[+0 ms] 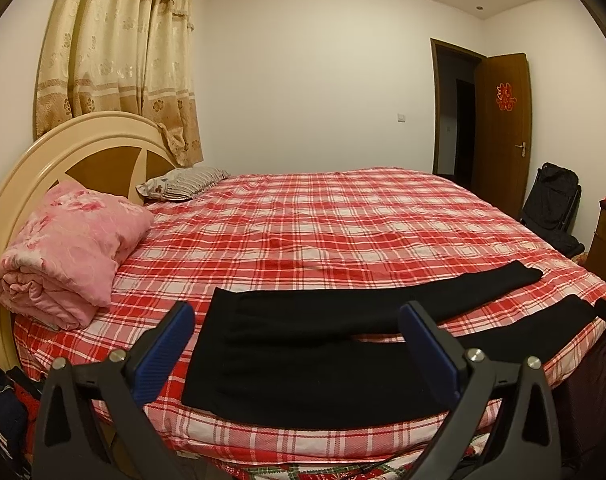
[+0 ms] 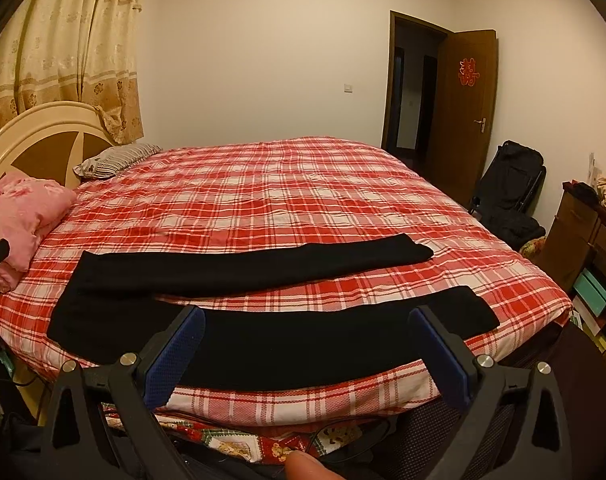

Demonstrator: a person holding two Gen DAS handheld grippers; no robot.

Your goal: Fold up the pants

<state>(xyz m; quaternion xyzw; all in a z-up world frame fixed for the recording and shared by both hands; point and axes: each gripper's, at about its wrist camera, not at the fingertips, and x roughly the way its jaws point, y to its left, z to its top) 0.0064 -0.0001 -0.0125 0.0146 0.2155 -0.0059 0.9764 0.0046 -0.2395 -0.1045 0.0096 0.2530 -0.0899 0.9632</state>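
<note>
The black pants (image 1: 303, 344) lay flat at 12 o'clock of the left gripper (image 1: 297, 344) and right gripper (image 2: 305, 350) — both spread wide, empty. They rested on the red plaid bedsheet (image 1: 323, 216). Only the right view showed a fingertip (image 2: 307, 466).

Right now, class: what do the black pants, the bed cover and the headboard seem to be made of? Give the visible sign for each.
Black pants: likely a soft knit; matte, lying limp and flat with no sheen.
Bed cover: probably woven cotton; red-and-white plaid, matte, lightly creased.
Headboard: seems painted or lacquered wood; smooth cream arch with a slight gloss around tan panels.
</note>
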